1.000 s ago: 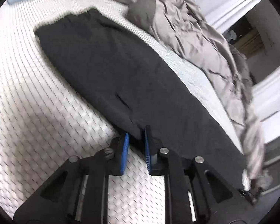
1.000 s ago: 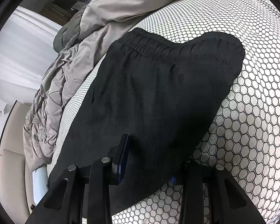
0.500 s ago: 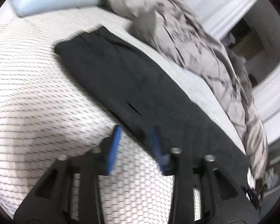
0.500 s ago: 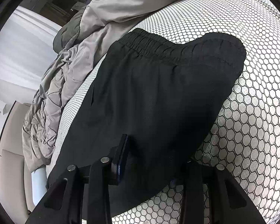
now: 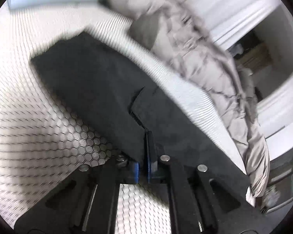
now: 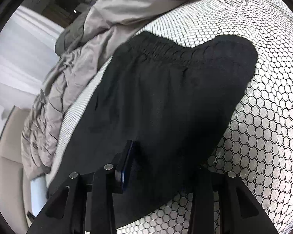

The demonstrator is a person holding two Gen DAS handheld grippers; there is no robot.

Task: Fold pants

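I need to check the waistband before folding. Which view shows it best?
The right wrist view: the gathered waistband lies sharp and unobstructed at the pants' far end. The left wrist view is motion-blurred and shows only plain dark cloth.

No readable text, label, brand or number in either view.

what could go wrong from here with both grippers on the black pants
1. The left gripper pinches only a thin edge of the black pants, so the cloth may slip out when lifted.
2. The right gripper looks open, one finger hidden under the cloth; lifting unevenly could skew the fold.
3. The grey duvet lies right beside the pants and could snag.
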